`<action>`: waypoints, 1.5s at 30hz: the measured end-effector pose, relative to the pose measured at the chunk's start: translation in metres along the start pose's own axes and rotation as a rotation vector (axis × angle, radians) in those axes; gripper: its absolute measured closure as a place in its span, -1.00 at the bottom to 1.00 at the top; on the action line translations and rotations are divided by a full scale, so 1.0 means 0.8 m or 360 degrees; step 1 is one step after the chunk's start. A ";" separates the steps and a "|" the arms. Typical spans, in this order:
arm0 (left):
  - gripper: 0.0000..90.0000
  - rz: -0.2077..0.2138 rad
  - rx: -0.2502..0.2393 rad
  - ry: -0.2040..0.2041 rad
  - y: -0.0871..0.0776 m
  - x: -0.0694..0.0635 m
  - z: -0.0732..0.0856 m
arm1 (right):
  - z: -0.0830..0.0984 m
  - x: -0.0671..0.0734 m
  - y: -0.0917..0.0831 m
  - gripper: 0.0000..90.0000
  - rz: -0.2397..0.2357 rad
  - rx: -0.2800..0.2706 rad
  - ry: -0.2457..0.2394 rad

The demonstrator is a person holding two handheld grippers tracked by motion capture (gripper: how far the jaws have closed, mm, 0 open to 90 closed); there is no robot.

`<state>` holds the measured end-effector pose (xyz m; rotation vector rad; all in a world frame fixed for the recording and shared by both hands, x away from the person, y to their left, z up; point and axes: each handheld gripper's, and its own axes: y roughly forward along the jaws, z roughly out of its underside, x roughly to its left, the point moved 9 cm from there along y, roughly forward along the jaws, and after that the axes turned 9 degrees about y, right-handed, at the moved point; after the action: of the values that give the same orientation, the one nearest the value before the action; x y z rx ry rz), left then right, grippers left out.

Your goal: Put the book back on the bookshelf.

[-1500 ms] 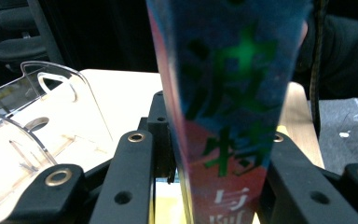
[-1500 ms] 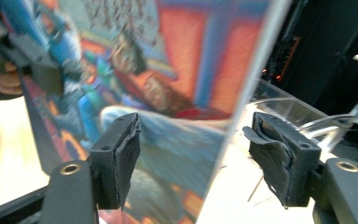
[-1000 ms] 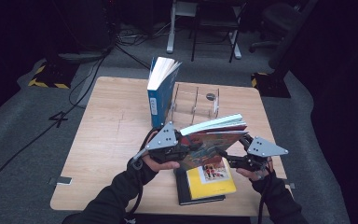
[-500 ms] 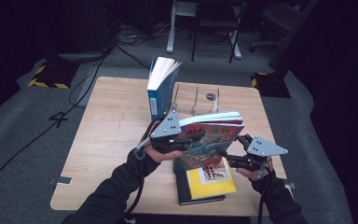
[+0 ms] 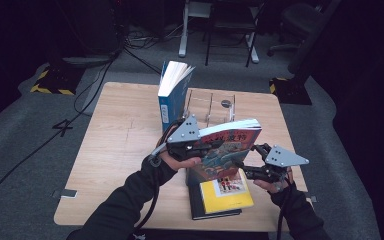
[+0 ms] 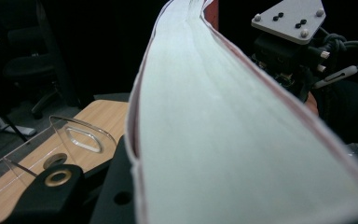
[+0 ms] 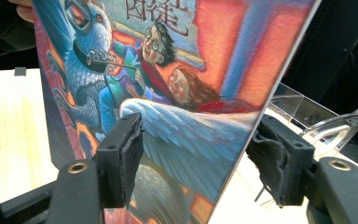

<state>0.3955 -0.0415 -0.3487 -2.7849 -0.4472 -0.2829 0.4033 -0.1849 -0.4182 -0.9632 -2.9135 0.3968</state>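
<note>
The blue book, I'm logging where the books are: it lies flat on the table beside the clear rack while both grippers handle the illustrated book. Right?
Not flat: in the high view the blue book stands upright beside the clear rack. The rest holds.

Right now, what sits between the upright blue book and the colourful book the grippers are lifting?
In the high view, the clear acrylic book stand stands between the upright blue book and the colourful book; its slots are empty.
</note>
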 end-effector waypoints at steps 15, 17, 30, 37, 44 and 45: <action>0.63 -0.0080 0.0004 0.0022 -0.002 0.008 -0.007 | 0.021 -0.010 -0.016 -0.28 0.0017 0.0128 0.0013; 0.63 -0.0125 0.0005 0.0019 -0.006 0.014 -0.009 | 0.028 -0.014 -0.020 -0.28 0.0028 0.0157 0.0022; 0.64 -0.0518 0.0061 -0.0047 -0.052 0.079 -0.003 | 0.056 -0.030 -0.032 -0.29 0.0084 0.0279 0.0055; 0.64 -0.0673 0.0109 -0.0081 -0.057 0.107 0.002 | 0.061 -0.032 -0.035 -0.28 0.0104 0.0276 0.0054; 0.64 -0.0798 0.0191 -0.0115 -0.041 0.127 0.013 | 0.068 -0.033 -0.032 -0.27 0.0103 0.0303 0.0058; 0.64 -0.0814 0.0204 -0.0127 -0.036 0.131 0.014 | 0.069 -0.033 -0.031 -0.27 0.0100 0.0308 0.0052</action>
<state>0.4854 0.0171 -0.3265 -2.5217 -1.1543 -0.2421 0.4029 -0.2323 -0.4645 -1.0229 -2.7579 0.6458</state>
